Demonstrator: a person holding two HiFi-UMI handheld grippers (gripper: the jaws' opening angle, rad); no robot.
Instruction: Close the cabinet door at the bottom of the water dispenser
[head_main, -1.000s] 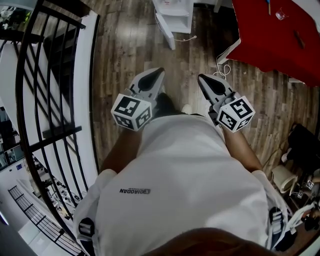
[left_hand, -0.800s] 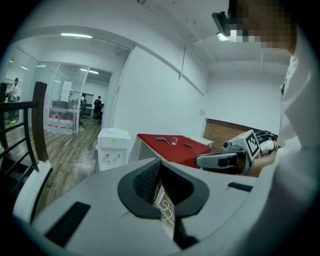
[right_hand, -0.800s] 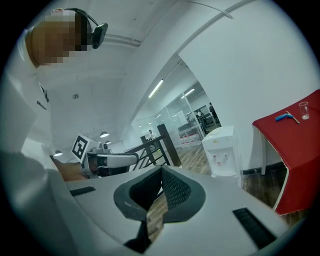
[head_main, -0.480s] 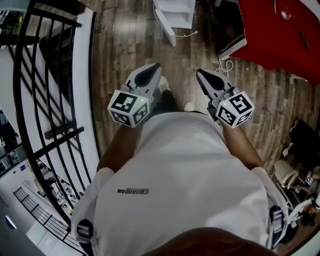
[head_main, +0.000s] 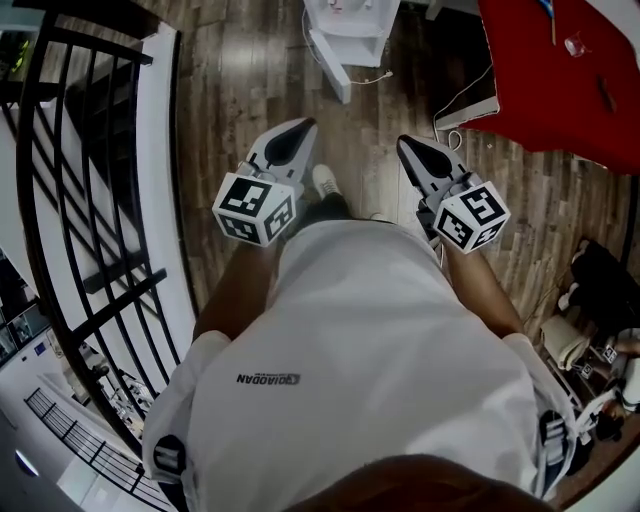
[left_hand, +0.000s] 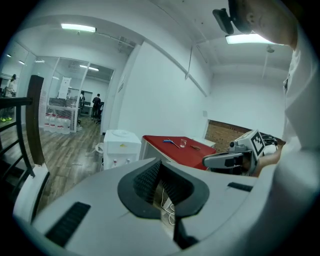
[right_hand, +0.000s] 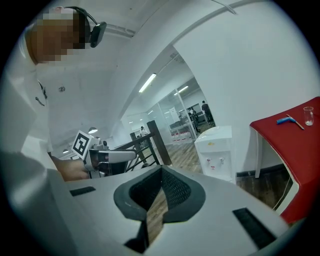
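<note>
Water dispenser (head_main: 346, 28) well beyond left gripper (head_main: 299, 129), right gripper (head_main: 409, 146) (both closed, empty).

Two hand-held grippers (head_main: 291, 146) (head_main: 421, 162), one water dispenser (head_main: 350, 22), one red table (head_main: 560, 85) and one clear glass (head_main: 574, 45).

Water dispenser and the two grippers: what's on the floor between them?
Head view: bare wooden floor, besides a thin white cord by the dispenser.
</note>
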